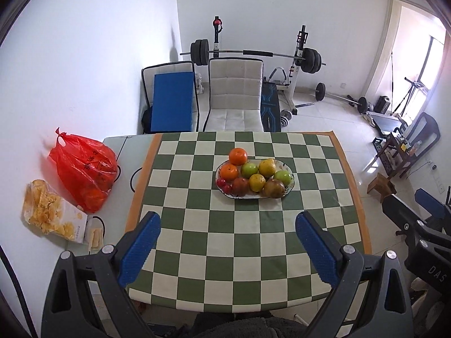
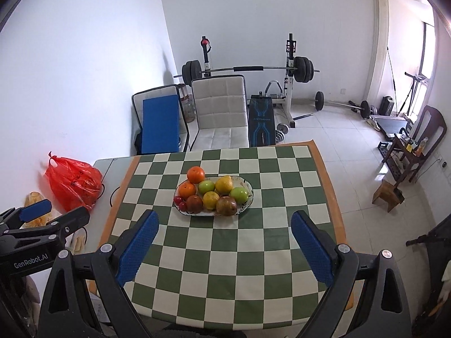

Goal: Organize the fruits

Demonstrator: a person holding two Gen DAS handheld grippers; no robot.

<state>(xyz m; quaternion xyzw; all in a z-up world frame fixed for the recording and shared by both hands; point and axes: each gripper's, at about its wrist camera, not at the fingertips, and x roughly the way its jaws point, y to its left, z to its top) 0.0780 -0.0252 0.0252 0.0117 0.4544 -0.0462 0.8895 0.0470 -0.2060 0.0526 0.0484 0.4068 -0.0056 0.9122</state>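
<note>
A white oval plate (image 1: 291, 188) (image 2: 250, 194) sits mid-table on the green checked cloth, heaped with fruit: two oranges (image 1: 229, 172) (image 2: 187, 190), two green apples (image 1: 249, 169) (image 2: 206, 187), yellow fruits (image 1: 267, 167) (image 2: 224, 184), a brown fruit (image 1: 274, 188) (image 2: 226, 206) and small red ones (image 1: 221, 182) (image 2: 178, 200). A third orange (image 1: 238, 156) (image 2: 196, 174) rests at the plate's far left rim. My left gripper (image 1: 228, 222) and right gripper (image 2: 225, 221) hang open above the near half of the table, nothing between their fingers.
A red plastic bag (image 1: 84, 169) (image 2: 73, 181) and a bag of chips (image 1: 53, 214) lie on the bare table strip at the left. Two chairs (image 1: 235, 93) stand behind the table, with a barbell rack (image 1: 253, 53) beyond. A wooden stool (image 2: 387, 194) stands on the floor at the right.
</note>
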